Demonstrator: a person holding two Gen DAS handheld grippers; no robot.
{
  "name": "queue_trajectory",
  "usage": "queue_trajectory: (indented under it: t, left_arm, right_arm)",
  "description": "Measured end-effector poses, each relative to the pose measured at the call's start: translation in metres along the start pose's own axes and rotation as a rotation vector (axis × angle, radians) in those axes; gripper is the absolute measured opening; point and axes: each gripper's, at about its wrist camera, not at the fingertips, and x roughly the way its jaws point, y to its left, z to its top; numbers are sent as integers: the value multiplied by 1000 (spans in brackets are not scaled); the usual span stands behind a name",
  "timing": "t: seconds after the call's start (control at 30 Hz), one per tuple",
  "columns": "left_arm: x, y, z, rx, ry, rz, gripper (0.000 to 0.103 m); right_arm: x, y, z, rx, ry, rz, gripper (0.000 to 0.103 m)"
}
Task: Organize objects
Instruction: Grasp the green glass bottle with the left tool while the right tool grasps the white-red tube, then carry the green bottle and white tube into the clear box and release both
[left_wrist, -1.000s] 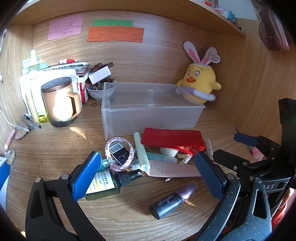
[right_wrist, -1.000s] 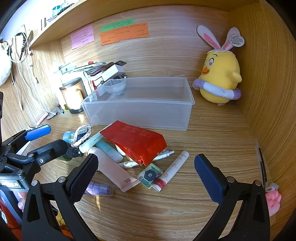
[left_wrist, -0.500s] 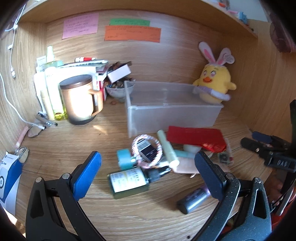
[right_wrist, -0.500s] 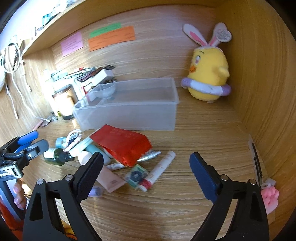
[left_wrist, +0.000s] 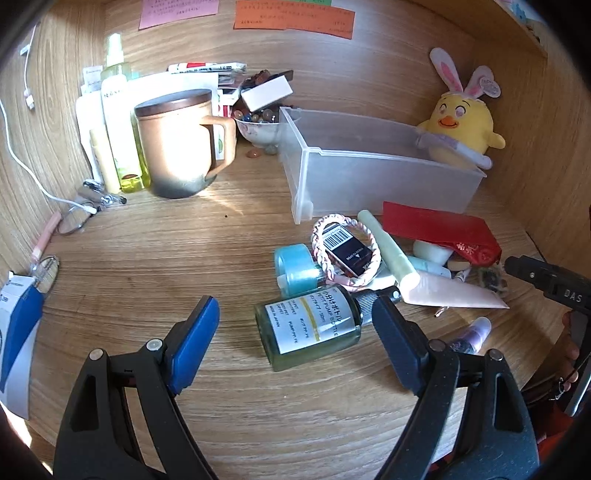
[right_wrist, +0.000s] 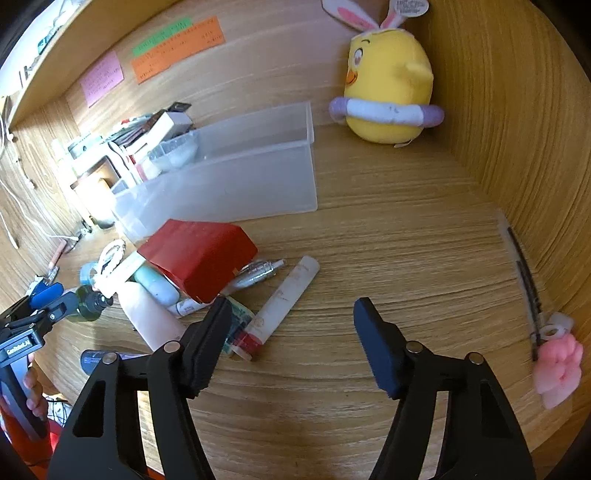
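Observation:
A clear plastic bin (left_wrist: 369, 173) stands empty on the wooden desk; it also shows in the right wrist view (right_wrist: 236, 184). In front of it lies a pile: a green pump bottle (left_wrist: 310, 328), a teal jar (left_wrist: 297, 269), a braided hair tie around a dark box (left_wrist: 345, 254), a red pouch (left_wrist: 439, 229), a pink tube (left_wrist: 454, 295). My left gripper (left_wrist: 295, 339) is open, just above the green bottle. My right gripper (right_wrist: 291, 332) is open, with a white tube with a red cap (right_wrist: 280, 306) just beyond its left finger.
A tan lidded mug (left_wrist: 177, 144), bottles (left_wrist: 114, 110) and a bowl of beads (left_wrist: 258, 125) stand at the back left. A yellow plush chick (right_wrist: 388, 81) sits at the back right. A pink toy (right_wrist: 557, 365) lies by the right wall. Sticky notes hang on the back wall.
My left gripper has moved forward and down toward the green bottle. My right gripper has moved forward and right, closer to the white tube.

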Motion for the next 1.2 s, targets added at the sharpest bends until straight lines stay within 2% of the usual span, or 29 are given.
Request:
queue_trajectory:
  t: [0.1, 0.27, 0.4, 0.6, 0.97, 1.2]
  left_arm:
    - [7, -2, -1, 1, 12, -10, 84]
    - [13, 3, 1, -51, 25, -85, 71]
    - [12, 4, 1, -59, 6, -89, 65]
    - [10, 6, 2, -56, -3, -81, 65]
    - [-18, 8, 13, -61, -80, -71, 65]
    - [-32, 5, 32, -65, -150, -80, 64]
  right_arm:
    - [6, 1, 0, -5, 9, -18, 55]
    - [16, -1, 4, 17, 29, -22, 48]
    - [24, 2, 9, 7, 49, -43, 33]
    - [26, 5, 6, -26, 44, -96, 15]
    - [14, -4, 4, -9, 11, -115, 14]
    - [-14, -6, 19, -6, -79, -96, 14]
